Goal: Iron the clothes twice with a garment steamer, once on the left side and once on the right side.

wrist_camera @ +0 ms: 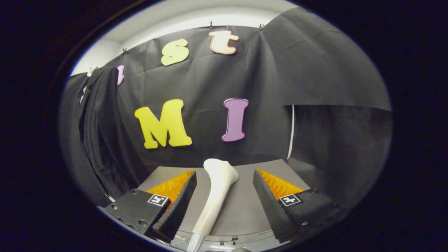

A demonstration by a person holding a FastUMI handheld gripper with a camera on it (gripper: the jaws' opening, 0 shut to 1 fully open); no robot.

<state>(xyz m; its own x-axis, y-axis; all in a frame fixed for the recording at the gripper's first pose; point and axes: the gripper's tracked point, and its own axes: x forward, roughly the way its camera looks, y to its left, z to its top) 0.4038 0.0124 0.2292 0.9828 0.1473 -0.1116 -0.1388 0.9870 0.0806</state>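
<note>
While the tongs [224, 196] stood released, fingers spread wide and touching nothing | white garment steamer [217, 190] lay on the grey surface [245, 210] between the fingers, head pointing away toward the booth wall, handle running back toward the camera | dark clothes [101, 133] hung well off to the left, beyond the fingers.

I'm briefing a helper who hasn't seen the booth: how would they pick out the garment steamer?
Start at the grey table in front of the black cloth wall. The garment steamer lies on it between the open fingers of the tool, its wider head toward the wall. It is the one white, smooth, club-shaped thing there; the dark garment hangs off to the left.
</note>
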